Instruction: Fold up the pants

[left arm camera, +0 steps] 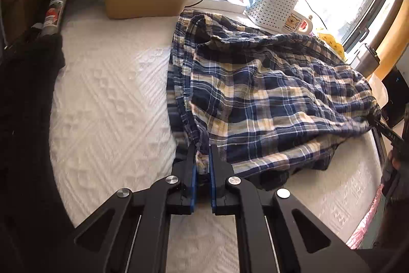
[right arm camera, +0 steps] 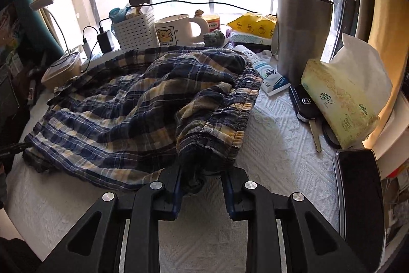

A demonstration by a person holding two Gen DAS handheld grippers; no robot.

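Plaid pants [left arm camera: 268, 94] lie rumpled across the white textured cloth [left arm camera: 110, 99], centre to right of the left wrist frame. Left gripper [left arm camera: 203, 160] pinches their near hem at bottom centre. Right gripper [right arm camera: 204, 173] is clamped on the bunched waistband at bottom centre of its frame.

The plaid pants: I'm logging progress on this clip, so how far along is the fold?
Early to midway. Done: plaid pants lie doubled over, still rumpled, on the white cover. In hand: left gripper pinches a near edge; right gripper holds the waistband end. Left: smoothing and the remaining folds.
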